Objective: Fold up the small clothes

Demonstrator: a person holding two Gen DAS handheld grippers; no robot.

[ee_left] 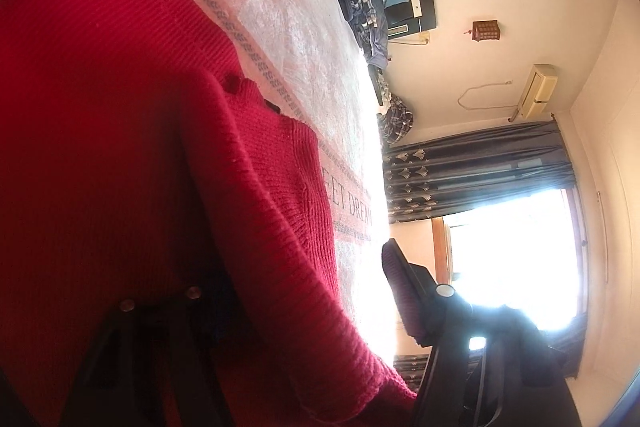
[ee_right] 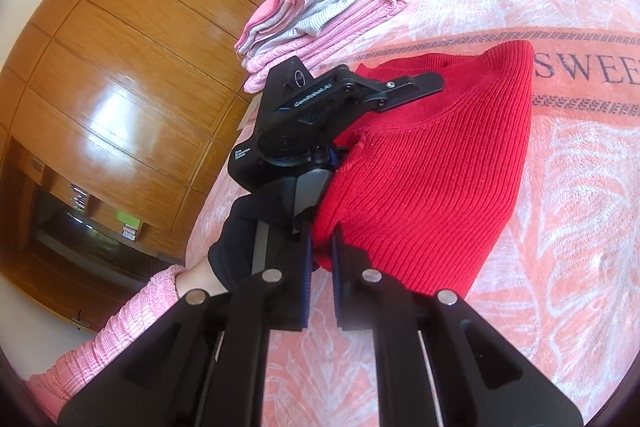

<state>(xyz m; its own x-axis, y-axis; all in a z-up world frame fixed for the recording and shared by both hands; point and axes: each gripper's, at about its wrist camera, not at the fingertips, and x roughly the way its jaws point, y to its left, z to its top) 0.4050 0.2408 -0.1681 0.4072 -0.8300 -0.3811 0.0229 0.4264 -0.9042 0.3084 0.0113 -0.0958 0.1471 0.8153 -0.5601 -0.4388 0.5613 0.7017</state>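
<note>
A red ribbed knit sweater (ee_right: 432, 163) lies partly lifted on a pink and white leaf-patterned blanket (ee_right: 560, 187) that covers the bed, just left of the woven word "SWEE" on the blanket's band. In the right wrist view the right gripper (ee_right: 322, 251) has its two black fingers drawn close together on the near corner of the sweater, pinching a fold of the red knit between the blue-edged pads (ee_right: 307, 259). The left gripper (ee_right: 400, 89), seen in that same view as a black device held by a black-gloved hand (ee_right: 244, 239) with a pink knit sleeve (ee_right: 132, 311), reaches over the far left edge of the sweater; its jaws look nearly closed with red knit at their base, but whether they clamp the cloth I cannot tell. In the left wrist view the sweater fills the near left and drapes over the fingers, hiding the tips. A folded stack of pink and grey clothes (ee_right: 320, 15) rests on the blanket at the far left, apart from the sweater, beside a wooden panelled wardrobe (ee_right: 112, 67).
</note>
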